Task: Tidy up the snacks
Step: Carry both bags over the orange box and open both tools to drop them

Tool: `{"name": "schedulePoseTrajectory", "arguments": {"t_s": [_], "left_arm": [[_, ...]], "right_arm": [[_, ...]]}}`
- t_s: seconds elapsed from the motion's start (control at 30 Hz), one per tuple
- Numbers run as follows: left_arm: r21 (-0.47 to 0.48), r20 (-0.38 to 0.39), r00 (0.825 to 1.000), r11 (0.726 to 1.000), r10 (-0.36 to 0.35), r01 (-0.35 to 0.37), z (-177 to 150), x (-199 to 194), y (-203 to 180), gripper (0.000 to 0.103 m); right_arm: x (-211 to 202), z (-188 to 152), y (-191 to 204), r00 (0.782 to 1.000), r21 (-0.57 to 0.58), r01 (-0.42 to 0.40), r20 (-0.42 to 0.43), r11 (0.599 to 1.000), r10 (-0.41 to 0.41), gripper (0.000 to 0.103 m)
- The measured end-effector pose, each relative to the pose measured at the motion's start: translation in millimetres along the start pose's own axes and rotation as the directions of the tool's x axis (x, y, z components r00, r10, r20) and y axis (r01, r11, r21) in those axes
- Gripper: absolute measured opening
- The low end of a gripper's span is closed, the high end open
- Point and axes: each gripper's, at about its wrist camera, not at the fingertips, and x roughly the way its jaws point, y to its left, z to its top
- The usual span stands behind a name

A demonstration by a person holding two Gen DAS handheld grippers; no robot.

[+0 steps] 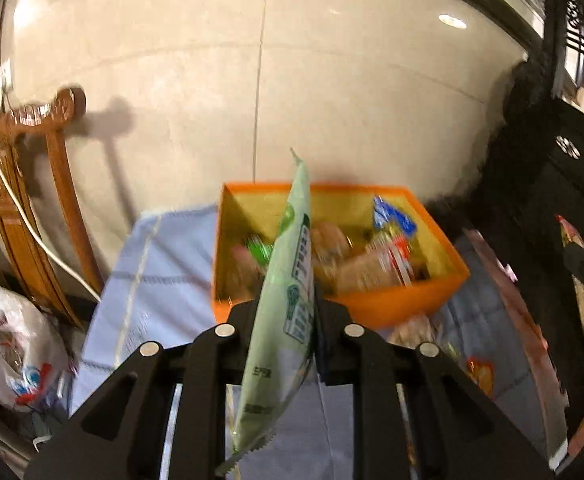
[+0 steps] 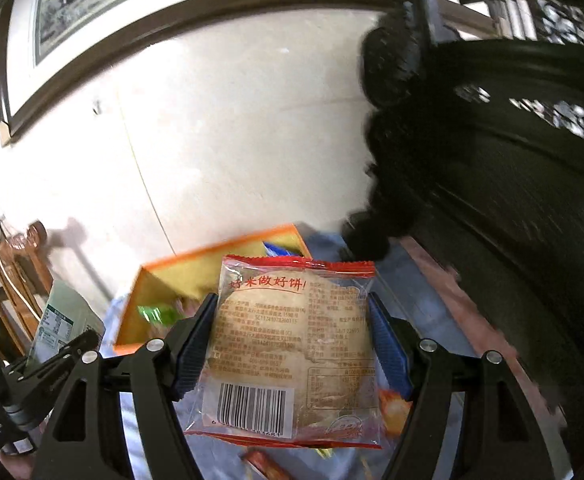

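Note:
My left gripper (image 1: pixel 286 320) is shut on a pale green snack packet (image 1: pixel 288 280), held edge-on just in front of the orange box (image 1: pixel 395 304). The box holds several snack packs. My right gripper (image 2: pixel 292 336) is shut on a clear rice cake packet with red edges (image 2: pixel 292 344), held flat above the table, short of the orange box (image 2: pixel 132 312). The left gripper with its green packet (image 2: pixel 58 328) shows at the left of the right wrist view.
A light blue cloth (image 1: pixel 160 272) covers the table. Loose snacks (image 1: pixel 479 372) lie right of the box. A wooden chair (image 1: pixel 24 200) and a white plastic bag (image 1: pixel 12 344) are at left. Dark carved furniture (image 1: pixel 551 208) stands at right.

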Motion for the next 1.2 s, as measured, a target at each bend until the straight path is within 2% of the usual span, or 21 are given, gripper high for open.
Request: {"name": "schedulePoseTrajectory", "arguments": {"t_s": [0.07, 0.27, 0.37, 0.53, 0.7, 0.73, 0.77, 0.8, 0.83, 0.9, 1.03, 1.2], "left_arm": [[0.003, 0.016, 1.0, 1.0, 0.011, -0.011, 17.2, 6.6, 0.0, 0.018], [-0.028, 0.021, 0.999, 0.999, 0.026, -0.026, 55.7, 40.6, 3.8, 0.018], [-0.012, -0.001, 1.0, 1.0, 0.019, -0.019, 66.0, 65.7, 8.3, 0.018], [-0.06, -0.043, 0.999, 0.998, 0.029, -0.031, 72.4, 99.9, 23.9, 0.018], [0.003, -0.043, 0.997, 0.998, 0.068, -0.068, 76.2, 116.3, 19.3, 0.019], [0.007, -0.04, 0.997, 0.998, 0.066, -0.065, 77.6, 117.0, 17.1, 0.033], [0.001, -0.034, 0.997, 0.997, 0.071, -0.071, 78.6, 115.5, 15.8, 0.087], [-0.016, -0.017, 0.995, 0.995, 0.095, -0.095, 79.9, 112.0, 15.4, 0.096], [-0.029, 0.041, 0.992, 0.992, 0.12, -0.119, 80.7, 104.2, 14.2, 0.099], [-0.018, 0.079, 0.99, 0.994, 0.113, -0.112, 84.3, 98.2, 11.3, 0.099], [0.004, 0.067, 0.99, 0.992, 0.124, -0.125, 88.0, 99.1, 6.7, 0.099], [-0.021, 0.051, 0.993, 0.994, 0.109, -0.108, 84.6, 94.5, 9.4, 0.099]], "right_arm": [[26.2, 13.1, 8.5, 0.997, -0.009, -0.069, -0.036, 0.998, 0.068, 0.073], [114.1, 46.3, 33.4, 0.979, -0.065, -0.179, -0.114, 0.982, 0.171, 0.073], [152.5, 54.6, 39.9, 0.971, -0.078, -0.19, -0.162, 0.979, 0.175, 0.073], [188.9, 54.7, 43.2, 0.967, -0.1, -0.169, -0.21, 0.981, 0.146, 0.073], [209.7, 52.9, 44.8, 0.956, -0.108, -0.192, -0.246, 0.975, 0.161, 0.075], [212.2, 53.4, 46.6, 0.954, -0.118, -0.201, -0.249, 0.972, 0.167, 0.089], [211.5, 53.5, 47.9, 0.956, -0.132, -0.192, -0.247, 0.972, 0.156, 0.1], [208.4, 54.3, 48.2, 0.963, -0.148, -0.169, -0.234, 0.974, 0.132, 0.1], [205.0, 55.4, 47.8, 0.966, -0.162, -0.161, -0.23, 0.974, 0.122, 0.1], [200.6, 56.9, 46.4, 0.965, -0.168, -0.163, -0.231, 0.972, 0.122, 0.1], [191.9, 61.6, 39.7, 0.97, -0.164, -0.138, -0.223, 0.977, 0.1, 0.1], [178.2, 64.9, 36.2, 0.977, -0.188, -0.112, -0.198, 0.976, 0.074, 0.1]]}}
